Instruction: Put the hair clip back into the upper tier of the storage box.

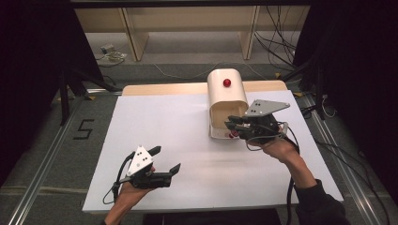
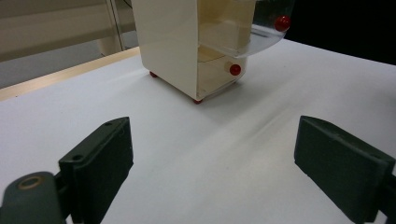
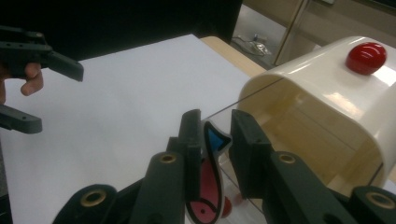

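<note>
- The right gripper is clenched on a flat toy fish, white-edged with a blue tail and a red body; the jaws are narrowed to the fish's thin width and pinch it on both faces, tail up.
- In the high view that right gripper sits at the open front of the cream plastic cabinet with a rounded top and red ball knobs, near the far edge of the white table.
- The cabinet's clear curved door is swung up, so the upper compartment stands open; a lower drawer with a red knob looks shut.
- Judging from this, the door-opening is done and the fish is in hand right at the cabinet mouth. Whether it is going in or coming out, I cannot tell.
- The left gripper rests low on the table, well apart from the cabinet, jaws spread wide and holding nothing.
- Left to do, as I read it: carry the fish clear or set it on the shelf, release it, then deal with the door.
</note>
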The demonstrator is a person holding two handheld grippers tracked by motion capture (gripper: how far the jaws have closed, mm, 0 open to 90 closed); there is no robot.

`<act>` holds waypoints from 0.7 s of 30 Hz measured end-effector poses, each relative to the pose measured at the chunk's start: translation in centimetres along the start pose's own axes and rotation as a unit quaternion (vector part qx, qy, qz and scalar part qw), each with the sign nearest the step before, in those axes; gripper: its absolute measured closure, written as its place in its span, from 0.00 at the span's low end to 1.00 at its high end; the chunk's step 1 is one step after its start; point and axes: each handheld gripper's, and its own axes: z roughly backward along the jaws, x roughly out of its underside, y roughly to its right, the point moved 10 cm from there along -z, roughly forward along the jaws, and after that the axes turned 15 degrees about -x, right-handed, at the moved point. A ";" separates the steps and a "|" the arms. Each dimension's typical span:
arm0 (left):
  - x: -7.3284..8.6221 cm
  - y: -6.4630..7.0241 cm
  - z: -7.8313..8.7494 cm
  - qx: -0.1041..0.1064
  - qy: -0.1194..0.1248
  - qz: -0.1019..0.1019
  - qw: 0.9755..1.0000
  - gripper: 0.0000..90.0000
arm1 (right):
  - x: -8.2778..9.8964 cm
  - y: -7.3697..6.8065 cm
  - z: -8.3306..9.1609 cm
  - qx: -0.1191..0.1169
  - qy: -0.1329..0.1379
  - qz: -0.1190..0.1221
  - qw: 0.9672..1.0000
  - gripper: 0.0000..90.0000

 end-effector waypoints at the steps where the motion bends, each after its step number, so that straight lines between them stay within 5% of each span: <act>1: 0.0 0.0 0.0 0.000 0.000 0.000 1.000 0.13 | 0.0 0.1 0.1 0.001 0.001 -0.004 1.000 0.84; 21: 0.0 0.0 0.0 -0.001 -0.001 0.000 1.000 0.13 | -0.1 2.9 1.3 0.036 0.032 -0.034 0.998 0.84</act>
